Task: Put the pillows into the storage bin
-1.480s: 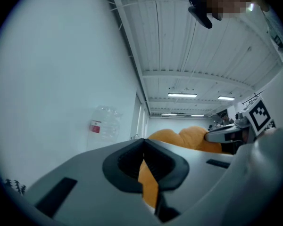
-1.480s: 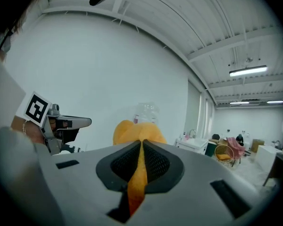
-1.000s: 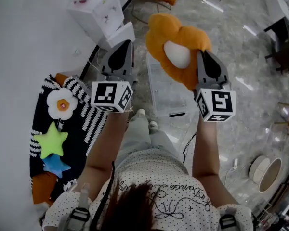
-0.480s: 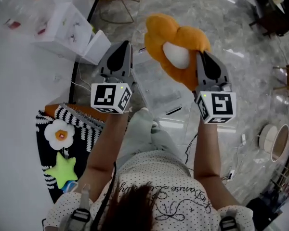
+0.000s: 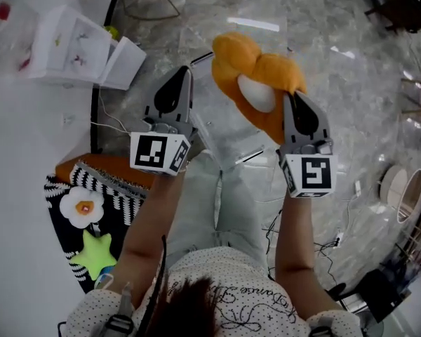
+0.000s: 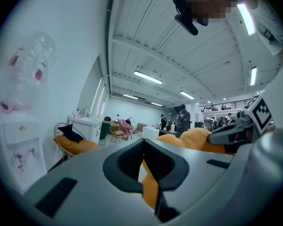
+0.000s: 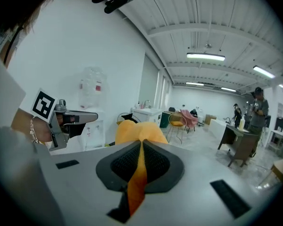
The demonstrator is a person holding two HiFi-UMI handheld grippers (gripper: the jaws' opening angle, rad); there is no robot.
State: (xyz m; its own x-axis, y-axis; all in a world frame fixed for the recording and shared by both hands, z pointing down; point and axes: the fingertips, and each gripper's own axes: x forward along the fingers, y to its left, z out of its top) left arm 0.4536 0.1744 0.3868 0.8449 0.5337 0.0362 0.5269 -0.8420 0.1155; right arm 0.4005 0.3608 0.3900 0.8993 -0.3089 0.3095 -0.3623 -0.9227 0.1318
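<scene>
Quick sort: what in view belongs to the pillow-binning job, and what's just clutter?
Job:
- orange pillow, pinched in the right gripper
- clear bin on the floor, probably the target
- flower pillow
- green star pillow

Lying about:
- white box
- floor cables

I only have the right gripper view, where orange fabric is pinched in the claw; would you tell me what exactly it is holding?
Observer: The right gripper holds an orange pillow that has a white oval middle.
Operator: Thank you. Is the left claw helping to carry it?
Observer: No. The left gripper is shut, empty and apart from the pillow.
Operator: Are any other pillows waiting?
Observer: Yes. A white flower pillow and a green star pillow lie on a striped cloth on the floor at the person's left.
</scene>
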